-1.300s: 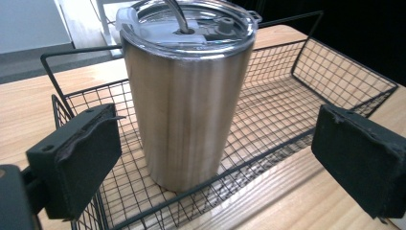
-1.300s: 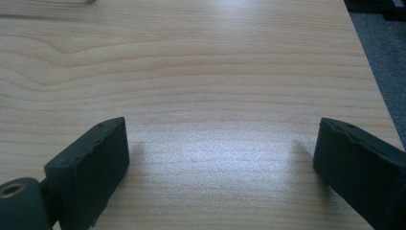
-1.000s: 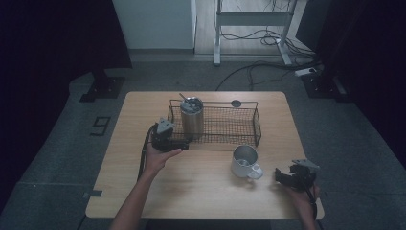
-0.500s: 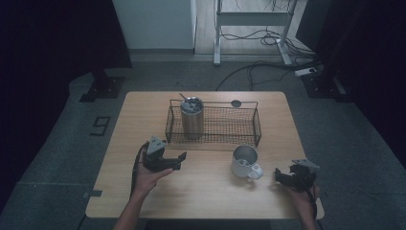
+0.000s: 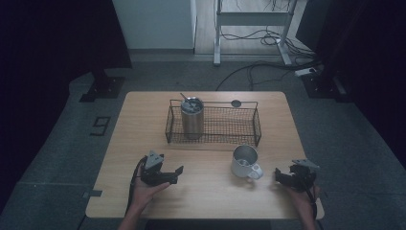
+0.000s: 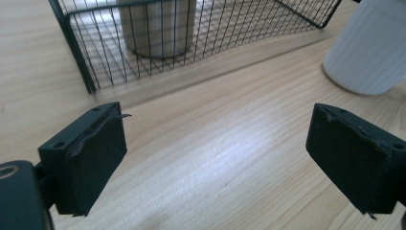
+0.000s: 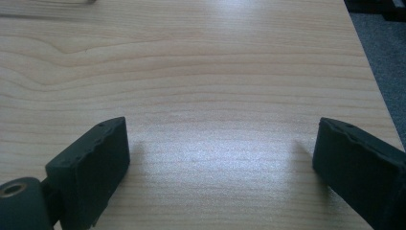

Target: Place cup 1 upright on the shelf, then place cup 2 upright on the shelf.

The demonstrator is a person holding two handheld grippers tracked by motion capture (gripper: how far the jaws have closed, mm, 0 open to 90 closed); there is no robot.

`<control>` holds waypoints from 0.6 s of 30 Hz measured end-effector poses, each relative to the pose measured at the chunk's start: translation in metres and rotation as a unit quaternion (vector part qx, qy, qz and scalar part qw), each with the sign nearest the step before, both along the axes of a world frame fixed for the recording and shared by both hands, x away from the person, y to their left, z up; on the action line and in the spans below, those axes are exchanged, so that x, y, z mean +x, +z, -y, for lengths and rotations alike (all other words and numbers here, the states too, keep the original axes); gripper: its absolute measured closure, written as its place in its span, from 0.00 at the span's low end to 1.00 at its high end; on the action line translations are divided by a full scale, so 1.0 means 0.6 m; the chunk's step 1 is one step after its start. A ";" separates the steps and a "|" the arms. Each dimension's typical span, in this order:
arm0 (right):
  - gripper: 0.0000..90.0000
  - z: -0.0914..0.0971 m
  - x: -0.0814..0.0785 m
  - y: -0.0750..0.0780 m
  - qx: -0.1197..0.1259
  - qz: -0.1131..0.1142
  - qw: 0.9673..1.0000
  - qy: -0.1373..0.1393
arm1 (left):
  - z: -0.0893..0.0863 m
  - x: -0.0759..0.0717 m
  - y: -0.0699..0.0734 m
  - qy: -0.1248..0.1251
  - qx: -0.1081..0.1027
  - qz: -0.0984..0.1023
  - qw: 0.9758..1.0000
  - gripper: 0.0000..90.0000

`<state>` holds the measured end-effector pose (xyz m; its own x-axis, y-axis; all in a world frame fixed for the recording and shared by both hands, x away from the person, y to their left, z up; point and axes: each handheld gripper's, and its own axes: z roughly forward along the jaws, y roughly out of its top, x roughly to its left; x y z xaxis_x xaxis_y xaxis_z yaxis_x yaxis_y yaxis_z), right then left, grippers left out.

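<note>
High view, contents. Tumbler: steel, upright, standing in the left end of the basket, something thin sticking out of its top; judged already stowed, since no gripper is on it. Mug: white, upright on the bare table just in front of the basket, handle toward the near right; judged the next item to go in, as it stands between the two grippers and outside the wire.

Left gripper: low over the near left of the table, jaws apart and empty, aimed toward the mug; the left gripper view has the basket corner and tumbler base ahead and the mug at upper right. Right gripper: near the right front corner, jaws apart, holding nothing; the right gripper view looks over bare wood. Both seem parked clear, ready for the mug.

Small dark disc: on the table behind the basket; kind cannot be told.

Surface: pale wood-grain top, matte. Room: grey floor, dark drapes at the sides, metal frame and cables beyond.
</note>
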<state>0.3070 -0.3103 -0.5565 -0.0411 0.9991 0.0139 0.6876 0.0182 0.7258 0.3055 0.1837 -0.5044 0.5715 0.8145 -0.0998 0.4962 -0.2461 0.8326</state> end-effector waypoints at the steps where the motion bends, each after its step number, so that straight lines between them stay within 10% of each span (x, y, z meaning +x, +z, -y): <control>1: 0.06 0.000 0.000 0.000 0.000 0.000 1.000 0.000 | -0.001 0.000 -0.003 0.000 -0.001 -0.004 1.000 0.07; 18: 0.08 0.003 -0.002 0.001 0.008 0.005 1.000 -0.002 | -0.015 -0.001 -0.012 0.011 0.000 -0.009 1.000 0.08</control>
